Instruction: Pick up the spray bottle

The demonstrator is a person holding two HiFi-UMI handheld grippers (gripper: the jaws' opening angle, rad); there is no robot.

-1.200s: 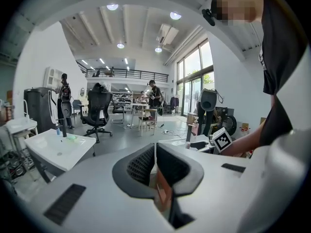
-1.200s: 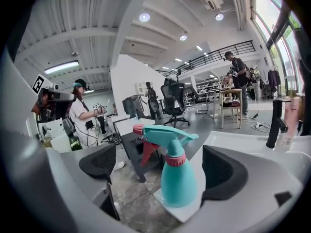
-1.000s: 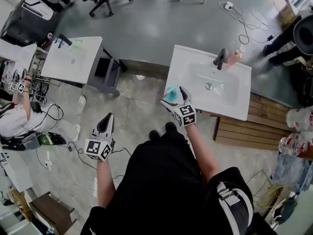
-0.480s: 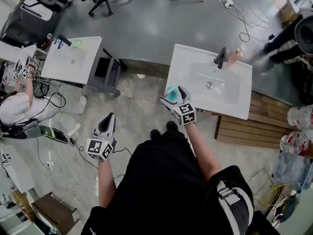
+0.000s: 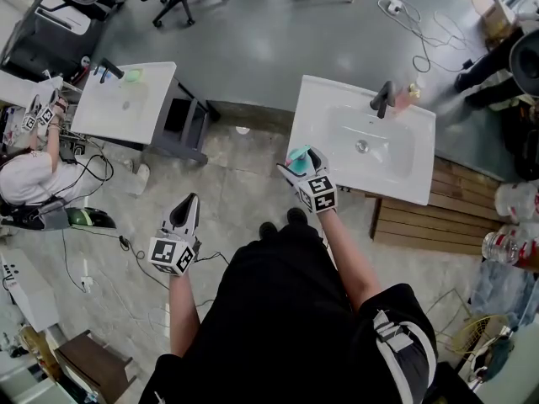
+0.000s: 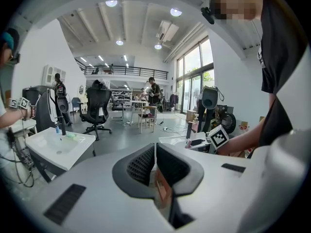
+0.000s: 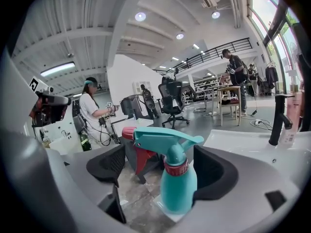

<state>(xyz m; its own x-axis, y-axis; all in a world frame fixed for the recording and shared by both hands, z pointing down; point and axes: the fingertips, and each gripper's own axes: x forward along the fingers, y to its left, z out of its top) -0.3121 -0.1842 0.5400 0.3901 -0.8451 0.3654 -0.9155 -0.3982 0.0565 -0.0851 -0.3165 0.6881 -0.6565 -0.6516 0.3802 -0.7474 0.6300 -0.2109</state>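
Standing at the front left corner of the white desk (image 5: 324, 99), which has a basin sunk in its top, the person stretches the right arm forward. The left arm is bent and held lower, out over open stone floor (image 5: 236, 175) with free room all round.

The head view shows the right hand-held gripper (image 5: 298, 165) only as overlapping a patch of teal at that corner. The right gripper view makes it plain: the spray bottle (image 7: 178, 183), teal with a red collar and red nozzle tip, stands upright on the very corner, and the floor drops away just past its base. The jaws are spread wide on either side of it. The right pad is at or almost at the bottle's body and the left pad is clearly apart.

The left gripper view shows the left hand-held gripper (image 6: 155, 161) with jaws pressed together and nothing between them. It points level across the room.

A black tap (image 5: 381, 99) and a pink bottle (image 5: 402, 98) stand at the desk's far edge, well apart from the spray bottle.
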